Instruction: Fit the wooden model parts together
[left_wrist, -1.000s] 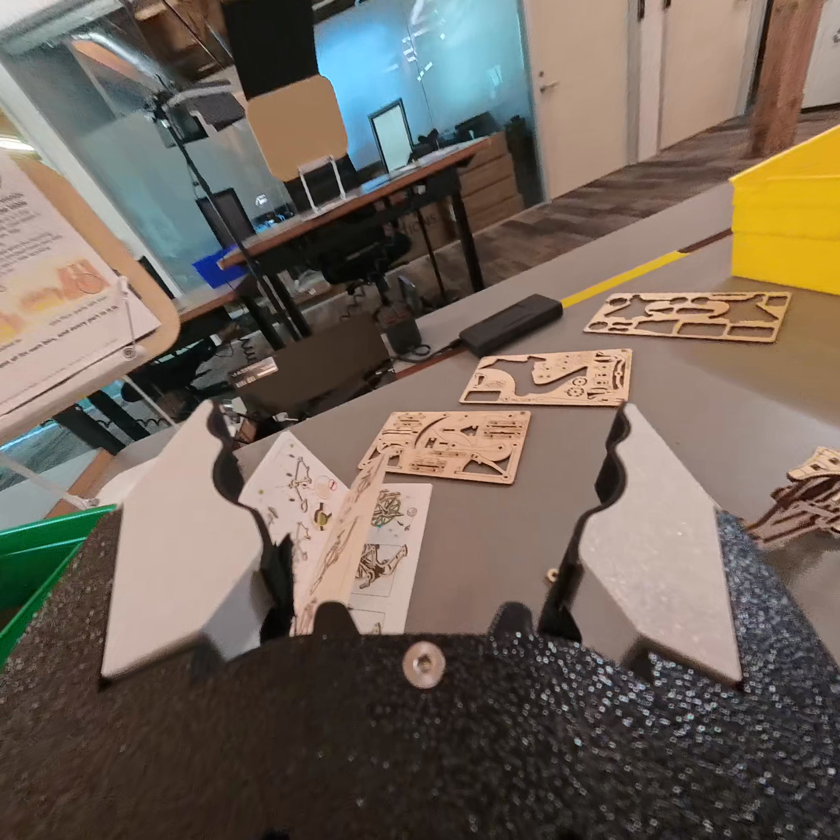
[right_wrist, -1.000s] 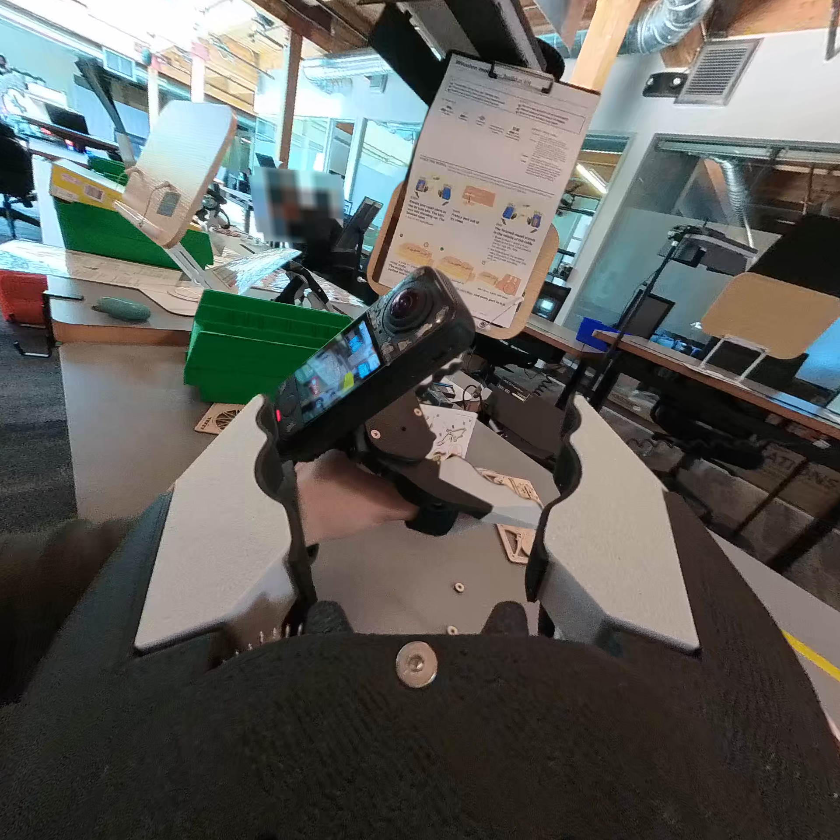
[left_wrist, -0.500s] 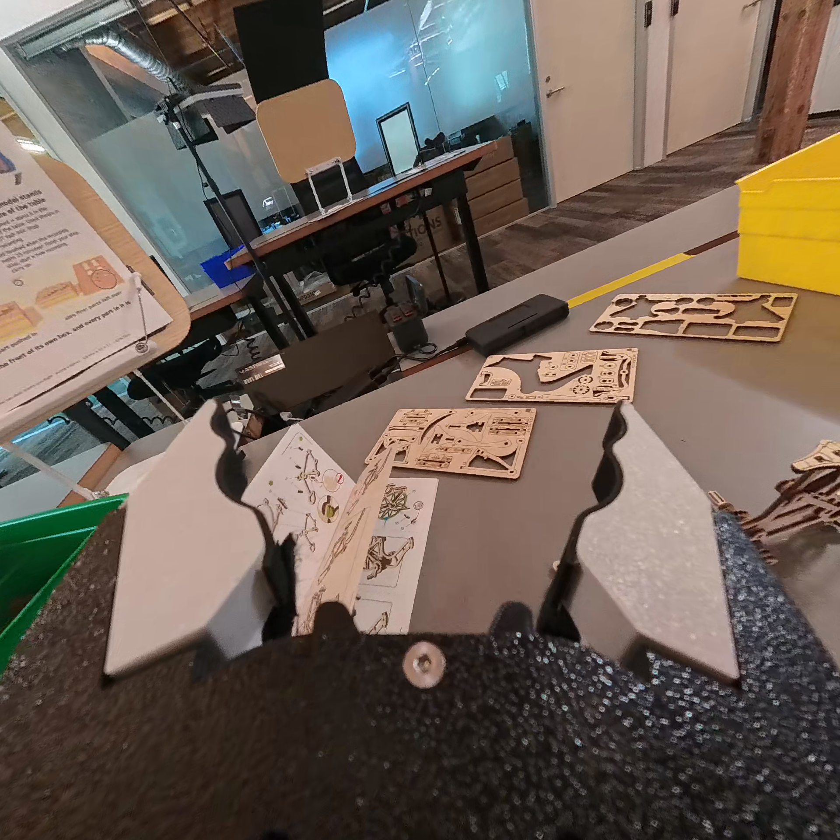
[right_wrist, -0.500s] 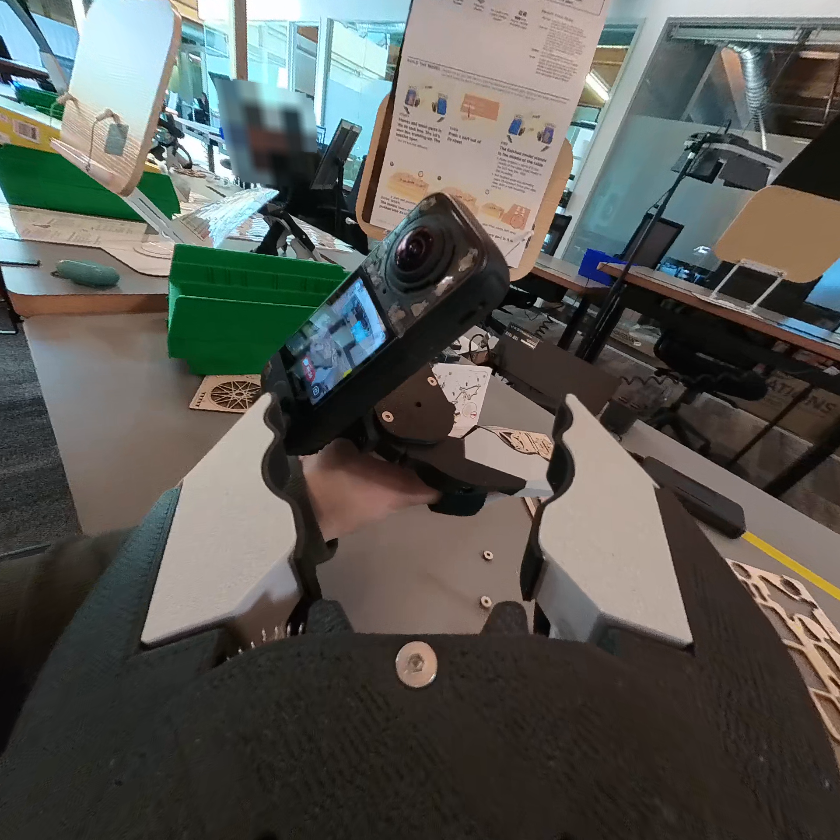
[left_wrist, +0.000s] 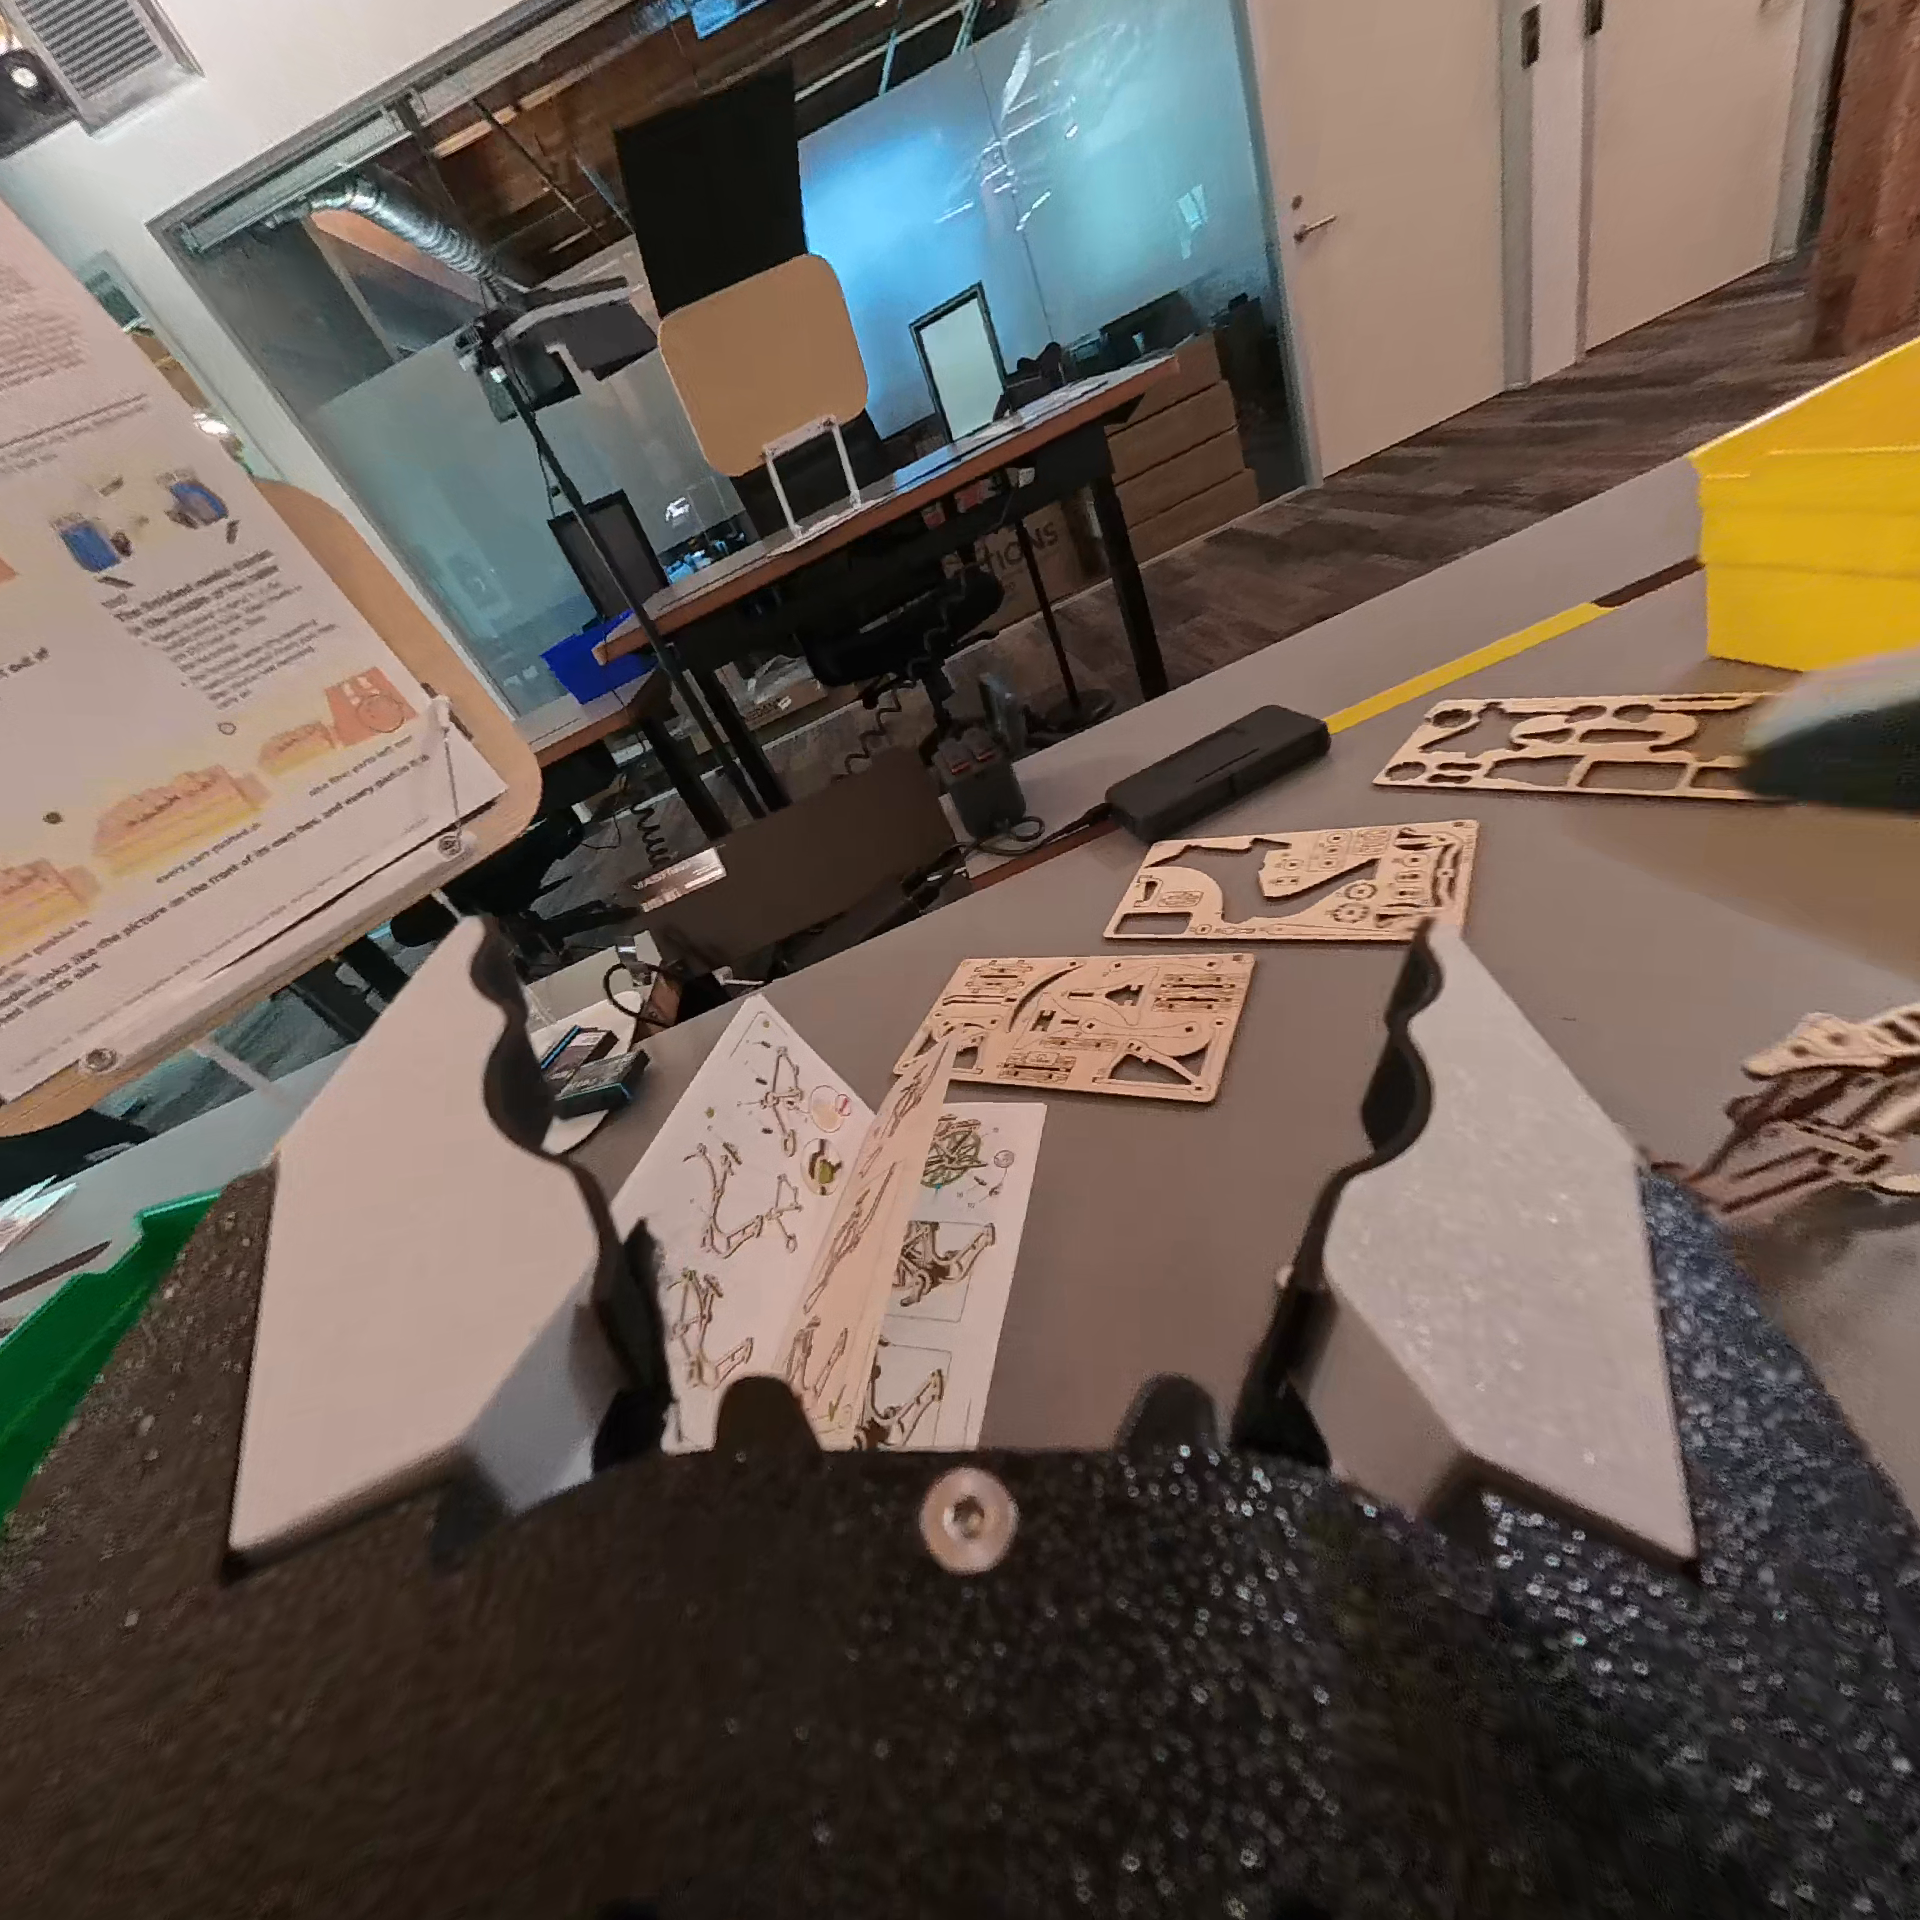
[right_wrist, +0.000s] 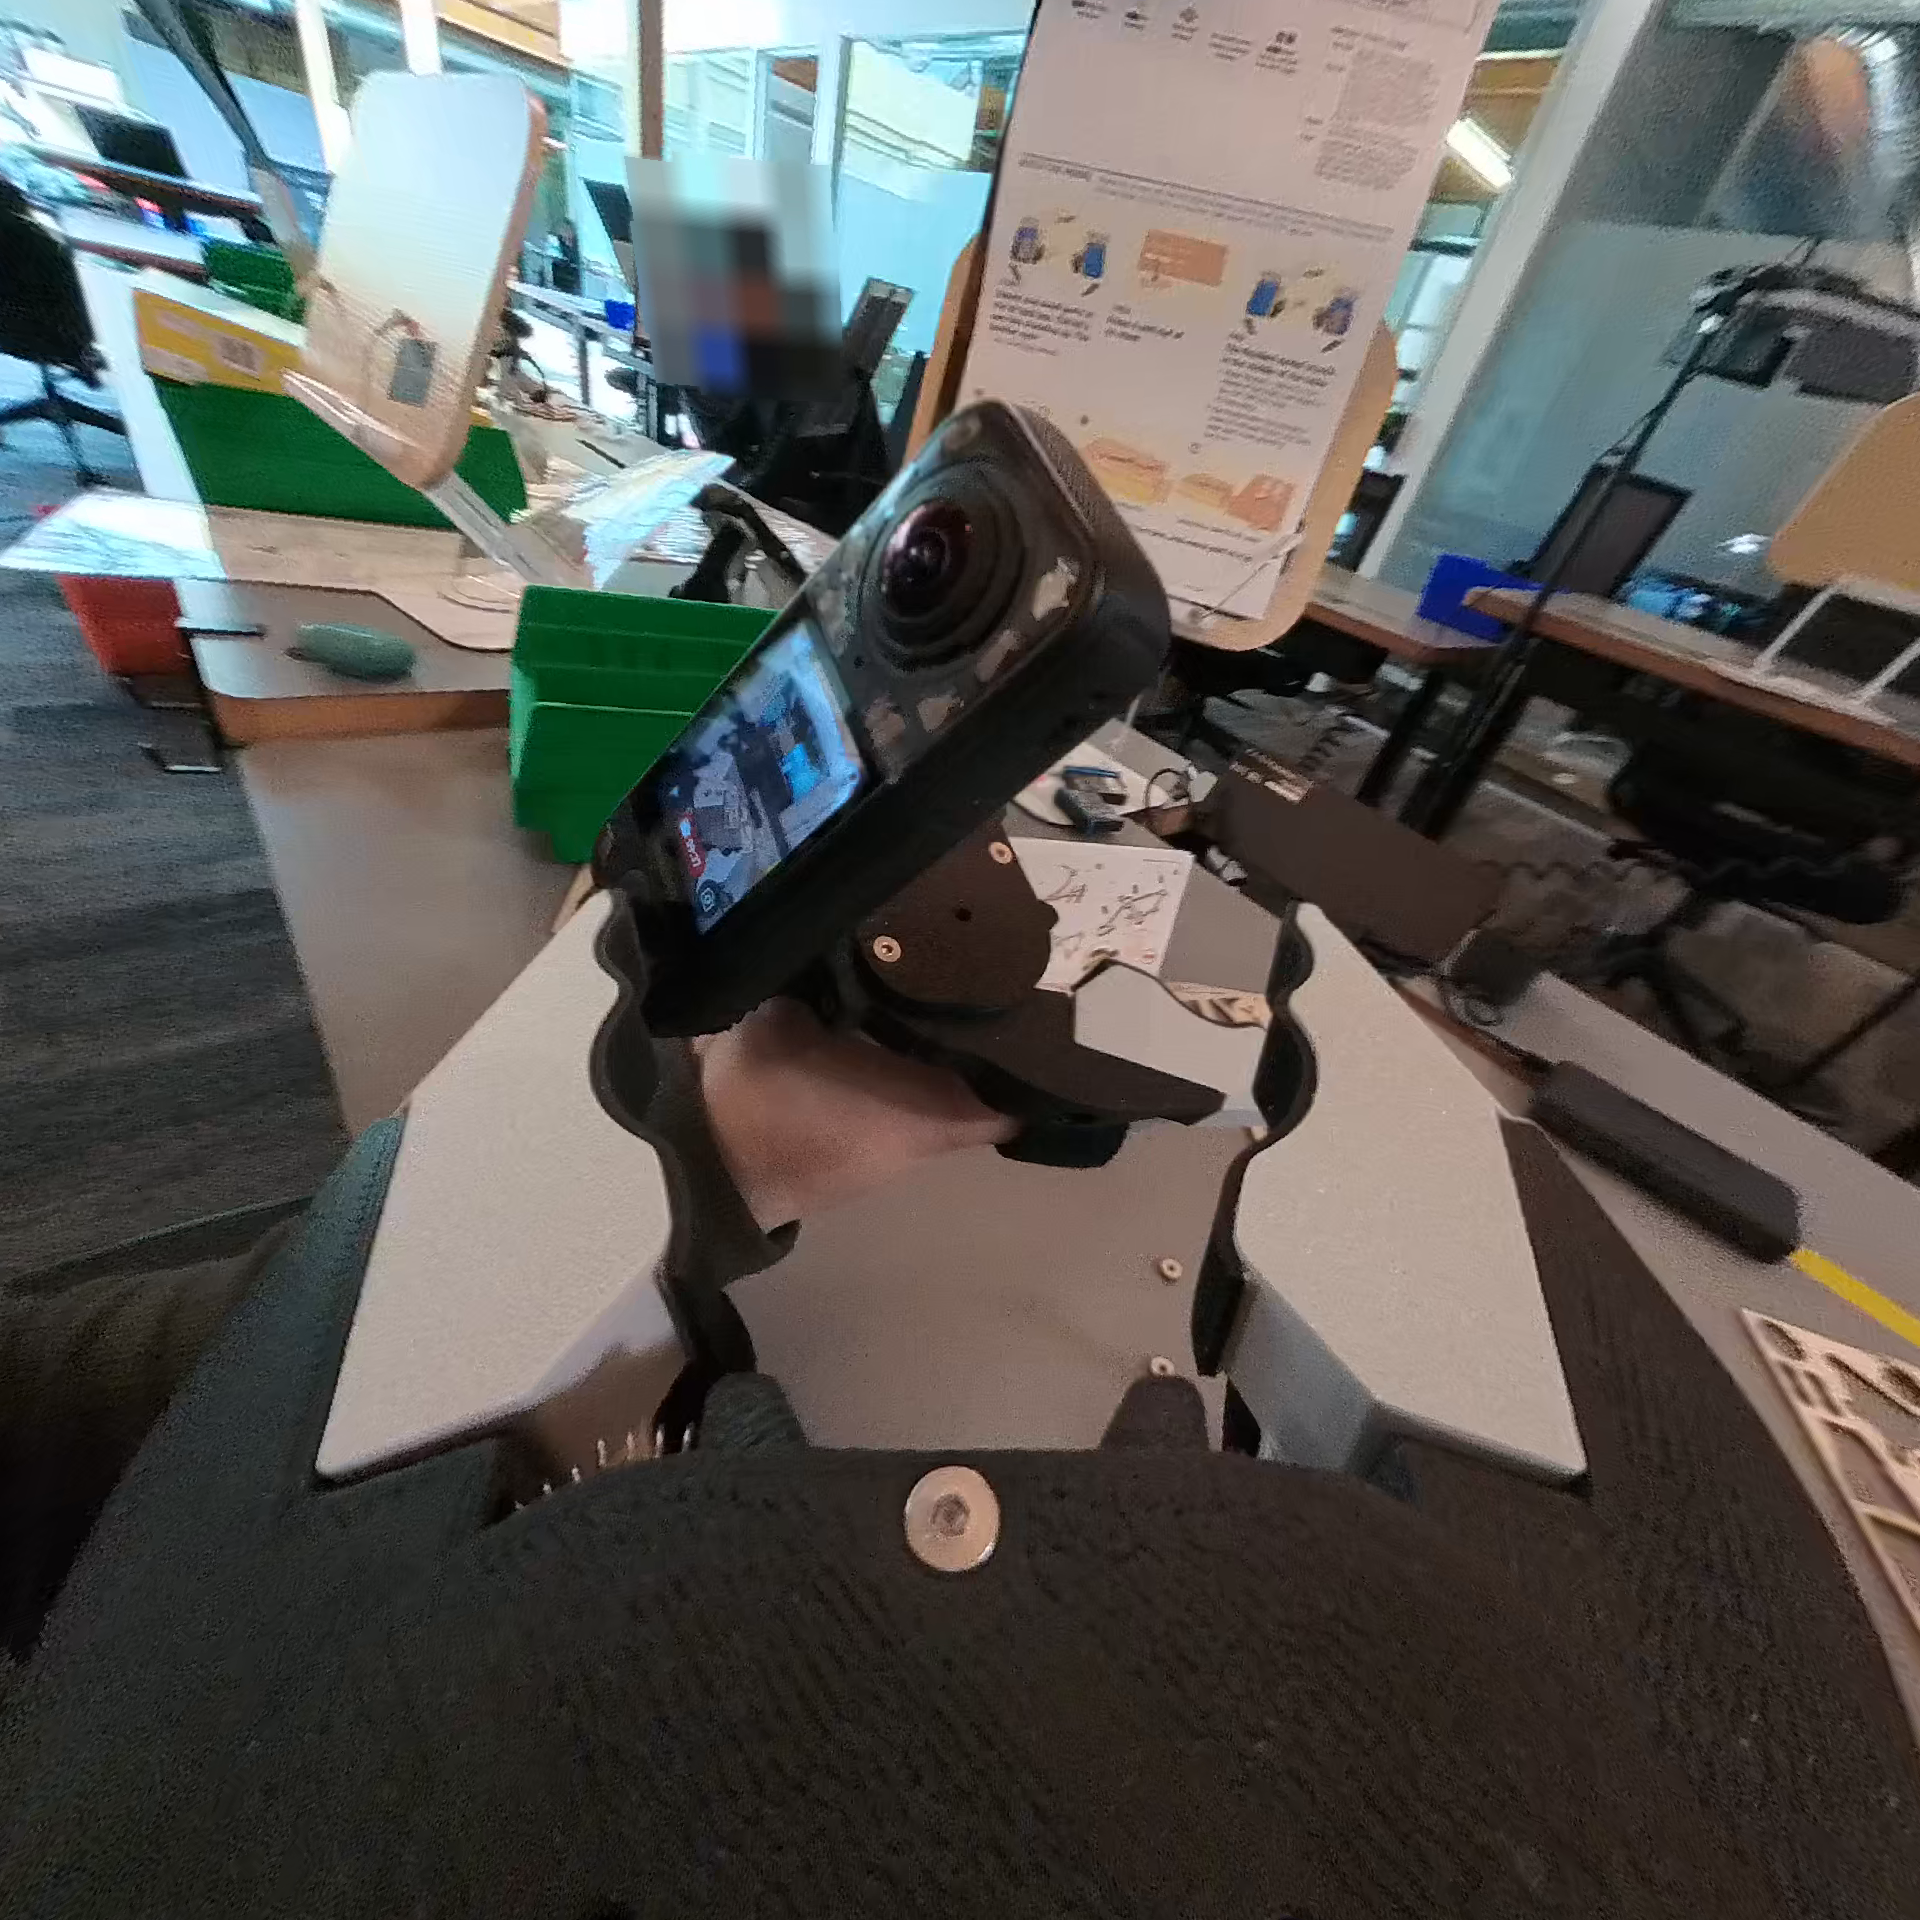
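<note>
Both tongs spread wide, nothing gripped.
Left tongs (left_wrist: 951, 1070): wooden part sheets (left_wrist: 1086, 1027), instruction leaflet (left_wrist: 831, 1236), half-built model (left_wrist: 1839, 1117) seen on tabletop (left_wrist: 1143, 1278). Right tongs (right_wrist: 951, 1029): only left tool's camera (right_wrist: 894, 665) seen, hand (right_wrist: 831, 1117).

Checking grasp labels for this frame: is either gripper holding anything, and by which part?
Nothing is held. The left gripper and right gripper are both open and empty; the flat wooden part sheets lie untouched on the grey table.
</note>
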